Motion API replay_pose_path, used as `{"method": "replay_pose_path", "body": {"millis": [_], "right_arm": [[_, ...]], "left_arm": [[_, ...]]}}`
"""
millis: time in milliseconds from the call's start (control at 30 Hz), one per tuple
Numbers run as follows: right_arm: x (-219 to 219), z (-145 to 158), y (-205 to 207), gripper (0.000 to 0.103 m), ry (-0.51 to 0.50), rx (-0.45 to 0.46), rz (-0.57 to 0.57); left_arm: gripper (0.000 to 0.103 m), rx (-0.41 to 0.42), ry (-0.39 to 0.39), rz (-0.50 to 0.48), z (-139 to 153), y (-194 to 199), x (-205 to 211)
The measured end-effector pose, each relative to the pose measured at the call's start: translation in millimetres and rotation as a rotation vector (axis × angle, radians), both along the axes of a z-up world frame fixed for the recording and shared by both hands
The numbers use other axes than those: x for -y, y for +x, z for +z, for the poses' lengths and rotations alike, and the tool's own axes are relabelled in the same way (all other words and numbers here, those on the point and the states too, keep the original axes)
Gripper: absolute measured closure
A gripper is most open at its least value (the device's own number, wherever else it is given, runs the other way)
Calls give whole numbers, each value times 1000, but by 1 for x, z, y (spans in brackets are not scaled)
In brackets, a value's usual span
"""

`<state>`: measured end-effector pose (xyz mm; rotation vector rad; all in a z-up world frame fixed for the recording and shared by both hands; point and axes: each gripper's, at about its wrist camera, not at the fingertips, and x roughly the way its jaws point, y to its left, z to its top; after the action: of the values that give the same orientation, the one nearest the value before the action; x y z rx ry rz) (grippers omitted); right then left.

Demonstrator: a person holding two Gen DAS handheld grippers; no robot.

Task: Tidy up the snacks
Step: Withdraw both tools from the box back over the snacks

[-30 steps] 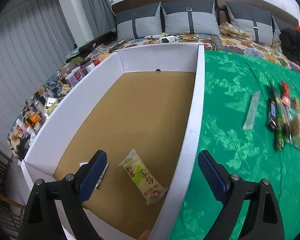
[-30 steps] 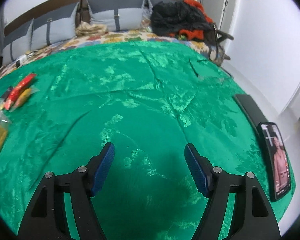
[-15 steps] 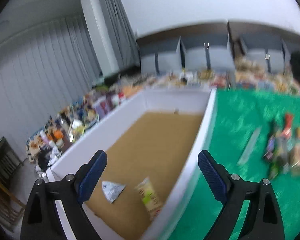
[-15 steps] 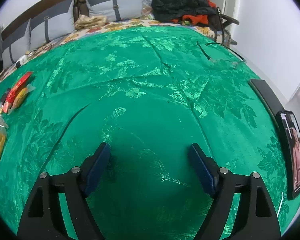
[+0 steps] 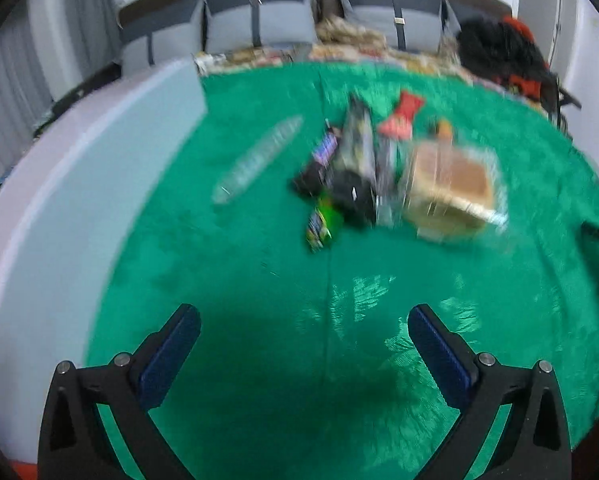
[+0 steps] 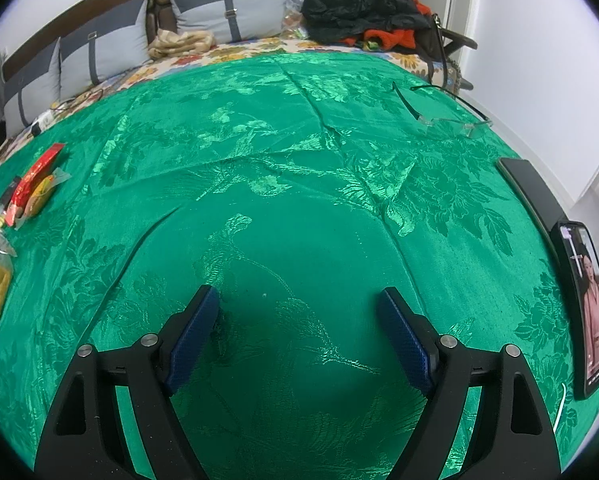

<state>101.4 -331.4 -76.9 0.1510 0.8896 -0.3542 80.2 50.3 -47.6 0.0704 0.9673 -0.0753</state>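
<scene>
Green brocade cloth [image 6: 299,152] is lying under both grippers. The left gripper [image 5: 303,340] is hovering spread and empty, facing the blurred snack pile [image 5: 379,172] beside the white box [image 5: 79,184] (wall only showing); the right gripper [image 6: 299,320] is hanging spread, empty too.

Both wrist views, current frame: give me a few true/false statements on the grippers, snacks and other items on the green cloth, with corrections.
1. The left gripper is open and holds nothing. True.
2. The right gripper is shut on a snack. False: its jaws are apart over bare green cloth.
3. The snack pile lies on the cloth, ahead of the left gripper. True.
4. The white box stands to the right of the snack pile in the left wrist view. False: it is on the left.
5. A phone with a lit screen lies at the cloth's right edge. True.
</scene>
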Motion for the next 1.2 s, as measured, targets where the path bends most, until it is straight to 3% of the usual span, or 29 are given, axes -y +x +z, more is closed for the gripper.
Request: {"method": "replay_pose_path", "body": {"millis": [133,300,1200], "right_arm": [[0,0,0,18,0,0,0],[0,0,0,18,0,0,1],[1,0,0,18,1,1,2]], "left_arm": [[0,-34,3,31,-25,25,-1],[0,-3,-48,81,-35,28,-14],[0,11,-46,95,-33,28,-16]]}}
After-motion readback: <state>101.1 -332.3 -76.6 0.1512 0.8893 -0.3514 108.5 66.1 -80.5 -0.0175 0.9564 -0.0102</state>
